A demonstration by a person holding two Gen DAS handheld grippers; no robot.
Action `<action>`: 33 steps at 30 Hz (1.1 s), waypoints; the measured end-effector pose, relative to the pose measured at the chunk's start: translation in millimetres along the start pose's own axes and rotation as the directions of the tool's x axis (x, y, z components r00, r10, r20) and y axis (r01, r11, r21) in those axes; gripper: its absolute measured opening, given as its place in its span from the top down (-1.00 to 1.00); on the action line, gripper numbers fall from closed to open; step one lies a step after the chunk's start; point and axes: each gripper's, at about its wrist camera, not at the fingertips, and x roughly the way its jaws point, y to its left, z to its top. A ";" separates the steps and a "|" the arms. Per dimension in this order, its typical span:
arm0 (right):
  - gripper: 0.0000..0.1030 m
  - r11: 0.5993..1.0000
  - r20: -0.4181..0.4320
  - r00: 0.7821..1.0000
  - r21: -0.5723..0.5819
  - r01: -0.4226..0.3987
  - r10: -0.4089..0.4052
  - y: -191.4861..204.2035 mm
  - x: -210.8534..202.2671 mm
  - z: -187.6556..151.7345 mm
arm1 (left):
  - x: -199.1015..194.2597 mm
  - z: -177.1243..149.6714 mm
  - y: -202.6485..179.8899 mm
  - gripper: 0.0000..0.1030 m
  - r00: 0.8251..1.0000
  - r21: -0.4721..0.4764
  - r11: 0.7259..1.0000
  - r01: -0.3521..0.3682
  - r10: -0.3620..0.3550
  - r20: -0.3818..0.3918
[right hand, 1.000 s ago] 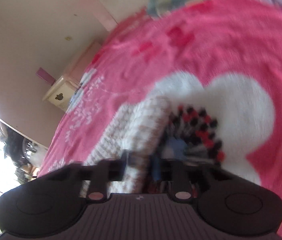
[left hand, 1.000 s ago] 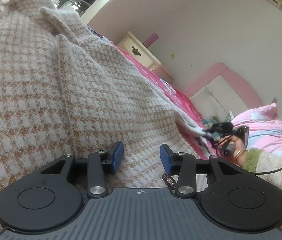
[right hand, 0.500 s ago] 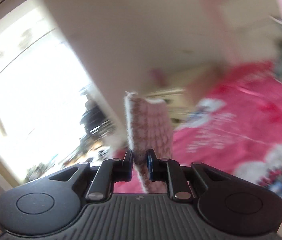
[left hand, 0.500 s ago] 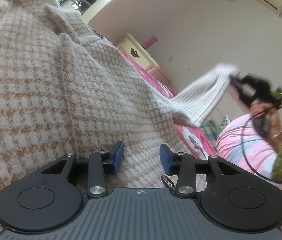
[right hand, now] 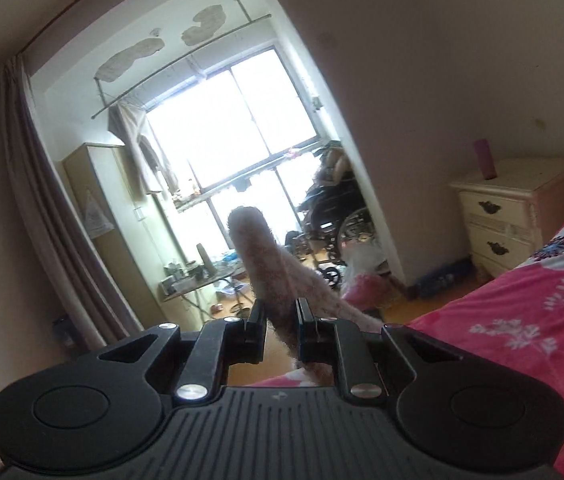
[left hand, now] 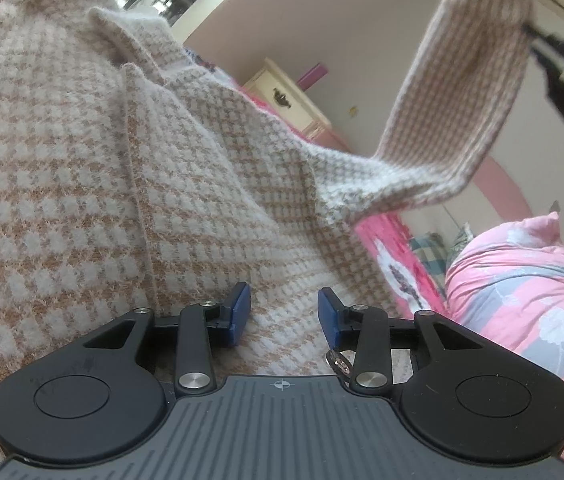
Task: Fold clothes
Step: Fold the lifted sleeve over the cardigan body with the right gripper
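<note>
A beige-and-white checked knit sweater (left hand: 82,180) lies spread on the bed and fills the left of the left wrist view. My left gripper (left hand: 284,312) hovers low over its body, blue pads apart and open, with flat fabric showing beneath the gap. One sleeve (left hand: 462,92) rises off the bed to the upper right, where my right gripper (left hand: 534,44) is shut on its cuff. In the right wrist view the cuff (right hand: 258,248) sticks up between the closed fingers of the right gripper (right hand: 281,316), which faces a bright window.
The bed has a pink flowered cover (right hand: 522,320). A pink-and-grey quilt (left hand: 522,288) is heaped at the right. A cream nightstand (right hand: 514,216) stands by the wall, a wheelchair (right hand: 334,208) near the window. A pink headboard (left hand: 498,184) is behind.
The right gripper has lifted the sleeve cuff off the bed, high up and to the right, and its view swung from the bedspread to the window. The left gripper has stayed put.
</note>
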 end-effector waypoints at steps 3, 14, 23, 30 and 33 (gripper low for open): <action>0.68 0.997 -0.025 0.998 -0.026 -0.066 0.066 30.6 2.2 -5.7 | -24.4 4.6 3.5 0.20 1.000 -0.100 0.995 -0.010 0.011 0.005; 0.68 0.893 -0.332 0.891 -0.220 -0.393 0.310 145.2 15.3 -101.8 | -215.3 -7.1 31.1 0.13 0.978 -0.203 0.971 -0.124 0.154 0.140; 0.47 0.854 -0.595 0.786 -0.312 -0.416 0.165 180.4 35.2 -284.3 | -279.4 -20.4 25.0 0.06 0.945 -0.145 0.956 -0.254 0.277 0.171; -0.15 0.903 -0.592 0.782 -0.204 -0.377 0.193 188.2 8.4 -305.0 | -261.4 -9.3 20.5 0.06 0.945 -0.121 0.957 -0.263 0.281 0.167; -0.20 0.958 -0.517 0.832 -0.077 -0.278 0.200 158.0 -13.7 -282.0 | -241.5 3.9 11.1 0.06 0.950 -0.075 0.962 -0.262 0.271 0.156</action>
